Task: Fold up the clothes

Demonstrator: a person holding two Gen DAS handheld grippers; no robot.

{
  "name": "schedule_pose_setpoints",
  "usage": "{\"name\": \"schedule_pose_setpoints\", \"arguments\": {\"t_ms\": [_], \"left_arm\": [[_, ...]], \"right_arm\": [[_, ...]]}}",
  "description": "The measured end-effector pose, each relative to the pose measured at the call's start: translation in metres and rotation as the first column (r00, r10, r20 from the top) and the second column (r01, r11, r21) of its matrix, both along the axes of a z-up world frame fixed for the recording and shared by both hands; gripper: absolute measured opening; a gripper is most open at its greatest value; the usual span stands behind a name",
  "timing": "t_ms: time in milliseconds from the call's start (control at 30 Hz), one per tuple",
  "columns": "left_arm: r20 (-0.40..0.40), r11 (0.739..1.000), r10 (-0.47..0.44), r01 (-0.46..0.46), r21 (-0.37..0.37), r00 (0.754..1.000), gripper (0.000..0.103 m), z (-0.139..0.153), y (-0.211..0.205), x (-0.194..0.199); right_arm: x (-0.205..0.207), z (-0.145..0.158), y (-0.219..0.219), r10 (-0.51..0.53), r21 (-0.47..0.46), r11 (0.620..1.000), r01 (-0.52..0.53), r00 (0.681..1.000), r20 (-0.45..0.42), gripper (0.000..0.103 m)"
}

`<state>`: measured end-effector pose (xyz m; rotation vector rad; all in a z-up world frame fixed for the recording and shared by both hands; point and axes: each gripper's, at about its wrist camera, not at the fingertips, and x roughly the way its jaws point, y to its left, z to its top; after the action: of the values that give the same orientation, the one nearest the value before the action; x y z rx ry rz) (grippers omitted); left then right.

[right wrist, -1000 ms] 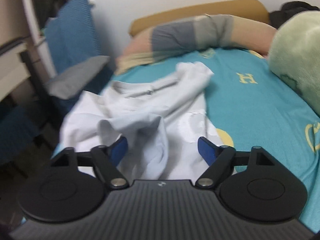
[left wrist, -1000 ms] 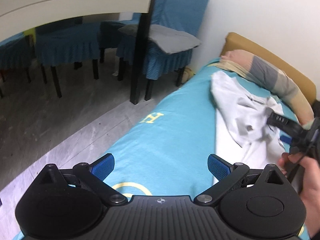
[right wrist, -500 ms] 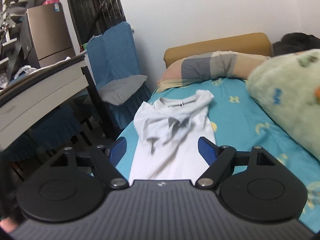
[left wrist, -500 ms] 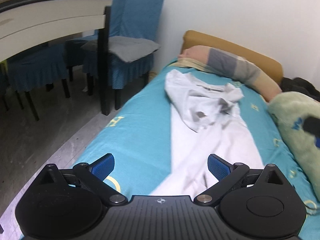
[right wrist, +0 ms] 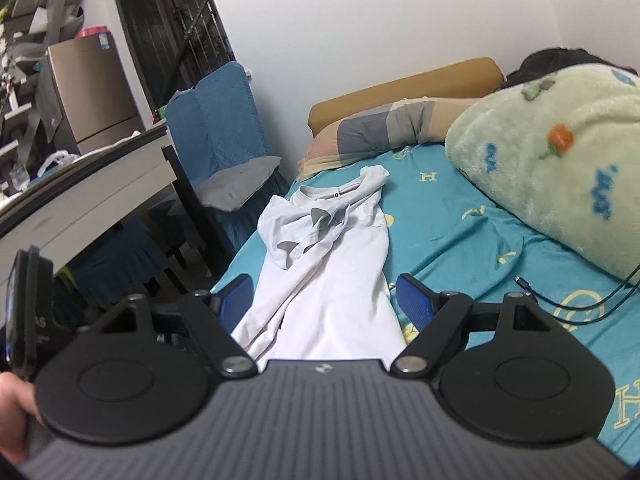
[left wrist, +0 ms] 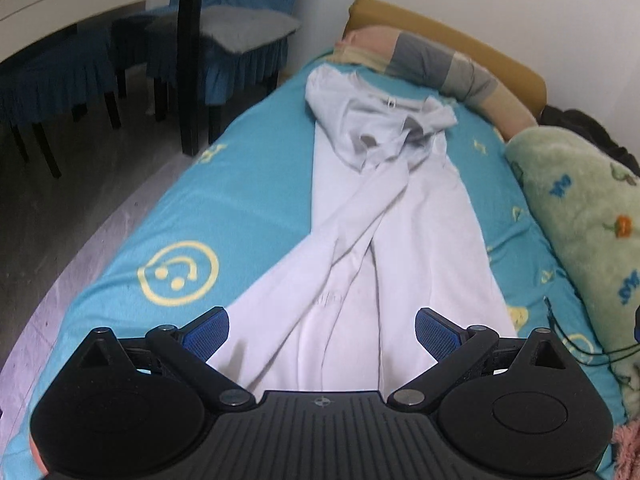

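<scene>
A white T-shirt lies lengthwise on the turquoise bed sheet, collar toward the pillow, sleeves bunched over its chest, hem nearest me. My left gripper is open and empty, just above the shirt's hem end. The shirt also shows in the right wrist view. My right gripper is open and empty, hovering over the shirt's lower half. Nothing is held.
A striped pillow and tan headboard lie beyond the collar. A green fleece blanket is piled at the right. A black cable lies on the sheet. Blue-covered chairs and a white table stand left of the bed.
Both grippers have pulled back from the collar end toward the hem end. The left view swung from the bedside floor to look along the shirt. Both stayed open.
</scene>
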<state>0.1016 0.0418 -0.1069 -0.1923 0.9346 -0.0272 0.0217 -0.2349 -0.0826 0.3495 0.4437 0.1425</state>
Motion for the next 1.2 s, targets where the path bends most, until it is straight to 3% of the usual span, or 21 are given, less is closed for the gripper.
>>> {"name": "schedule_pose_setpoints", "arguments": {"t_ms": [167, 333, 467, 667, 833, 900, 967, 1000, 1100, 1200], "left_arm": [[-0.132, 0.995, -0.05, 0.061, 0.084, 0.99, 0.099, -0.006, 0.006, 0.012], [-0.228, 0.988, -0.136, 0.148, 0.038, 0.964, 0.096, -0.005, 0.032, 0.031], [-0.275, 0.988, -0.149, 0.151, -0.014, 0.95, 0.093, -0.008, 0.06, 0.044], [-0.361, 0.983, -0.183, 0.176, -0.053, 0.915, 0.078, -0.028, 0.094, 0.06], [-0.457, 0.967, -0.25, 0.241, -0.077, 0.854, 0.059, -0.06, 0.101, 0.065], [-0.47, 0.955, -0.289, 0.288, -0.075, 0.834, 0.053, -0.064, 0.098, 0.063], [-0.47, 0.934, -0.339, 0.352, -0.064, 0.815, 0.033, -0.062, 0.09, 0.061], [-0.469, 0.921, -0.366, 0.386, -0.057, 0.804, 0.011, -0.06, 0.086, 0.06], [-0.433, 0.877, -0.425, 0.48, 0.02, 0.795, 0.005, -0.043, 0.07, 0.051], [-0.346, 0.81, -0.49, 0.564, 0.157, 0.8, 0.004, -0.012, 0.047, 0.032]], "right_arm": [[0.001, -0.009, -0.009, -0.002, 0.027, 1.0, 0.002, 1.0, -0.022, 0.08], [0.008, -0.019, -0.019, -0.026, 0.055, 0.998, 0.029, 0.998, -0.058, 0.08], [0.017, -0.025, -0.024, -0.03, 0.088, 0.995, 0.037, 0.997, -0.077, 0.08], [0.031, -0.036, -0.017, -0.001, 0.072, 0.997, 0.009, 0.994, -0.11, 0.08], [0.043, -0.043, -0.012, 0.002, 0.053, 0.999, 0.005, 0.99, -0.14, 0.08], [0.047, -0.045, -0.01, 0.005, 0.049, 0.999, 0.003, 0.989, -0.149, 0.08], [0.052, -0.047, -0.006, 0.009, 0.045, 0.999, -0.002, 0.988, -0.157, 0.08], [0.054, -0.048, -0.005, 0.012, 0.042, 0.999, -0.005, 0.987, -0.16, 0.08], [0.057, -0.049, 0.0, 0.017, 0.025, 1.0, -0.013, 0.986, -0.168, 0.08], [0.056, -0.049, 0.001, 0.019, 0.022, 1.0, -0.016, 0.985, -0.17, 0.08]]}}
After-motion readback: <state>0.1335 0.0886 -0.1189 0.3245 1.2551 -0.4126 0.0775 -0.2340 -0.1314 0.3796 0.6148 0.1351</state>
